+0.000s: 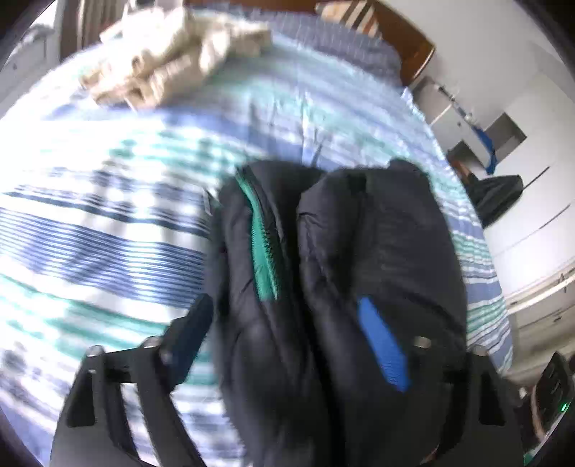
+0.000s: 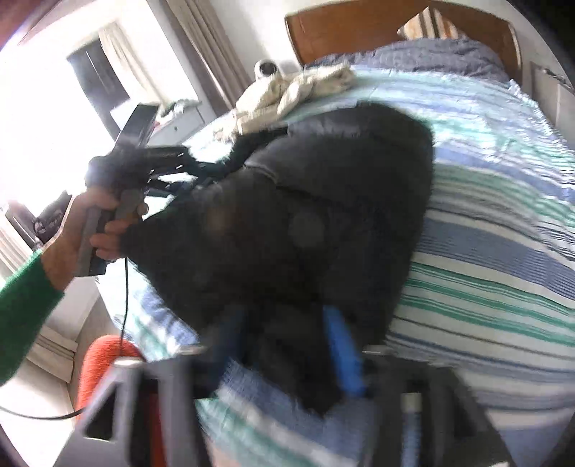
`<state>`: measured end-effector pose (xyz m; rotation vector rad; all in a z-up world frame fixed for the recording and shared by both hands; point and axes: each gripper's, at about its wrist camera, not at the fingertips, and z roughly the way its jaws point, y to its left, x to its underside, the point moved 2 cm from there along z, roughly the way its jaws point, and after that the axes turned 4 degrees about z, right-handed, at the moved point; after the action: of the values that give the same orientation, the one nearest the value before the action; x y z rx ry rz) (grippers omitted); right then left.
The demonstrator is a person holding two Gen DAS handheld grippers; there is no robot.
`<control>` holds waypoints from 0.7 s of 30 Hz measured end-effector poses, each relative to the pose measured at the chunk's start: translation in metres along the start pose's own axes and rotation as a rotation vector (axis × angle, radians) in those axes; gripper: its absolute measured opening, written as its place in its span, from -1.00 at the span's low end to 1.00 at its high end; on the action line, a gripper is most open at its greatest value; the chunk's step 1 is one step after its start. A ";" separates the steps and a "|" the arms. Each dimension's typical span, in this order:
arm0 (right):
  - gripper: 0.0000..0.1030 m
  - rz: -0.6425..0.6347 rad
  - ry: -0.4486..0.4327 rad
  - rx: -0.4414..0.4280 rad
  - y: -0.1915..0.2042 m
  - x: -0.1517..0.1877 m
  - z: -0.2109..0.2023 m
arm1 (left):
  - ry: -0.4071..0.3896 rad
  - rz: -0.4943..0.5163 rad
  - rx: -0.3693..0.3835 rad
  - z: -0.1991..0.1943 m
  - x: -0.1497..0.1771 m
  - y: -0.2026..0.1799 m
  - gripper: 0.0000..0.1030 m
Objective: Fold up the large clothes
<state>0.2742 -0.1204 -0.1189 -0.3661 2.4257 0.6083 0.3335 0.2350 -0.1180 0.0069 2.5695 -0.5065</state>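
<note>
Left tool (image 1: 298,345): black frame, blue ribbed pads, the fingers spread wide around a thick bunch of the black jacket (image 1: 334,269); fabric fills the gap, one blue pad (image 1: 382,345) pressed against it. Right tool (image 2: 291,345): blue fingers also apart, with a dark fold of the jacket (image 2: 294,222) between them; blur hides how firm the grip is.

Jacket: puffy, quilted, matte black shell, soft rounded lobes, a teal zipper strip (image 1: 264,248) running down a seam. It lies bunched on the bed (image 1: 107,222), partly lifted at the tools.

Bed cover: crinkled cotton look, white with blue and green stripes.

Farther: cream ribbed knit garment (image 1: 176,54), crumpled near the head of the bed. Beyond it, a brown wooden headboard (image 2: 359,25), smooth and curved.
</note>
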 end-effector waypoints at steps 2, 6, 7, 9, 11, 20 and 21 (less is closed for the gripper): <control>0.49 -0.022 -0.032 0.059 -0.012 0.005 -0.027 | -0.030 0.000 0.019 -0.028 0.004 0.008 0.72; 0.49 0.001 -0.085 0.185 -0.048 0.006 -0.075 | -0.043 -0.110 0.118 -0.058 0.006 0.048 0.88; 0.49 0.028 -0.098 0.203 -0.059 0.004 -0.087 | -0.046 -0.130 0.139 -0.062 0.006 0.059 0.89; 0.49 0.081 -0.139 0.246 -0.078 0.000 -0.116 | -0.059 -0.156 0.113 -0.072 0.008 0.077 0.89; 0.49 0.095 -0.221 0.291 -0.086 -0.010 -0.156 | -0.095 -0.133 0.004 -0.087 0.012 0.086 0.89; 0.51 0.137 -0.266 0.406 -0.106 -0.017 -0.176 | -0.038 0.115 -0.274 -0.062 0.030 0.062 0.96; 0.51 0.153 -0.232 0.345 -0.103 -0.013 -0.159 | -0.042 0.088 -0.167 -0.059 0.027 0.059 0.96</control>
<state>0.2465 -0.2872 -0.0324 0.0328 2.2890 0.2673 0.2870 0.3085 -0.1052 0.0497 2.5491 -0.2564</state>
